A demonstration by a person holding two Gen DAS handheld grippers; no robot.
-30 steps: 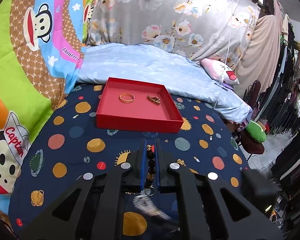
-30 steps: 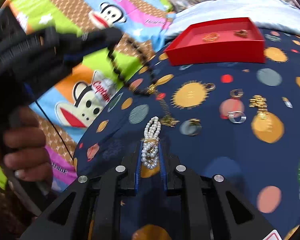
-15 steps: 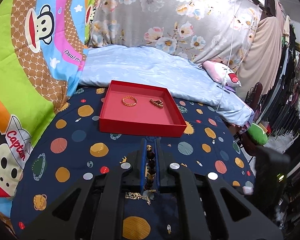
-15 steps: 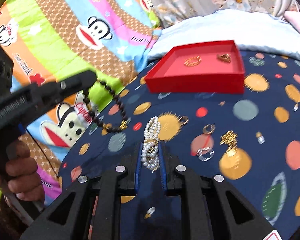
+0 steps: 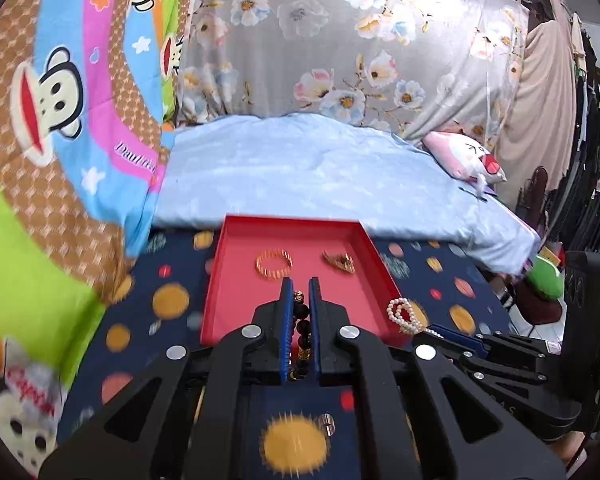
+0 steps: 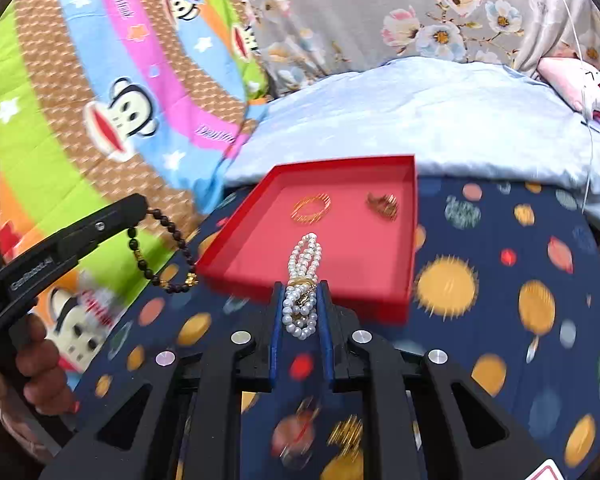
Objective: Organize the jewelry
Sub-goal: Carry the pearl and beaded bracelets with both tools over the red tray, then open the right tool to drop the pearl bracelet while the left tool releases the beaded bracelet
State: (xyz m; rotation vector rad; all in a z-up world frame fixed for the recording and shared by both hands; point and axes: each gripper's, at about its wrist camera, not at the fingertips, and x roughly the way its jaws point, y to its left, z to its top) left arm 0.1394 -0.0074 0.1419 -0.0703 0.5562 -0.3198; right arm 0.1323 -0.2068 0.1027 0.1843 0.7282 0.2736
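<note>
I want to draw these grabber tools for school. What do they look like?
Both are black plastic. The left gripper and the right gripper each have two straight fingers lined with blue pads, angular arms with cut-out holes, and round silver screws. Seen from the side, the left one is a long black handle with small pale lettering, too blurred to read.

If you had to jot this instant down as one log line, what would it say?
left gripper: shut on dark bead bracelet | right gripper: shut on pearl bracelet | red tray: holds gold bangle, small gold piece
</note>
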